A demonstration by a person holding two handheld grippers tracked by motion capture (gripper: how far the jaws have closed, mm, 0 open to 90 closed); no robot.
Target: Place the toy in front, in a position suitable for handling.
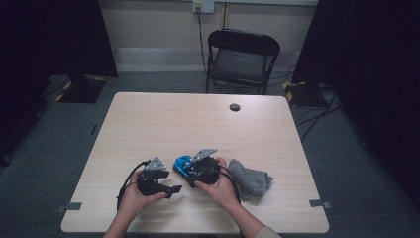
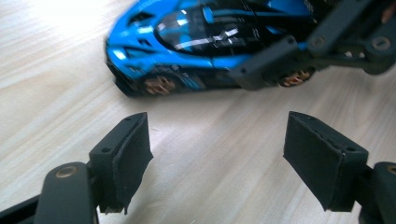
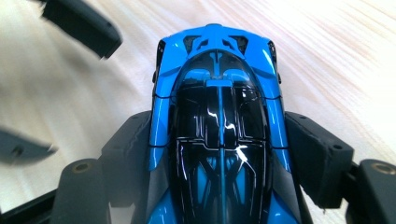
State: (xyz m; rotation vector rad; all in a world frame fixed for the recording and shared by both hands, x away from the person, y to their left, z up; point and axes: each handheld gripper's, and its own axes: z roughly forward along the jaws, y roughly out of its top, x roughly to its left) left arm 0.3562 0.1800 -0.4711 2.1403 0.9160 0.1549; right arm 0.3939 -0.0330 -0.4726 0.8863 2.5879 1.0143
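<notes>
Near-edge zone of table, approx. mid-width. We see the blue toy sports car clamped across its flanks by the right gripper, pads on both sides. Long axis runs along the gripper's jaws; in the high view the free end pts left and slightly toward the far edge. Which end is the nose we cannot tell. Left gripper: jaws apart, nothing between, just beside the car, aimed at its side. Grey cloth lies crumpled at the right hand, toward the right edge.
</notes>
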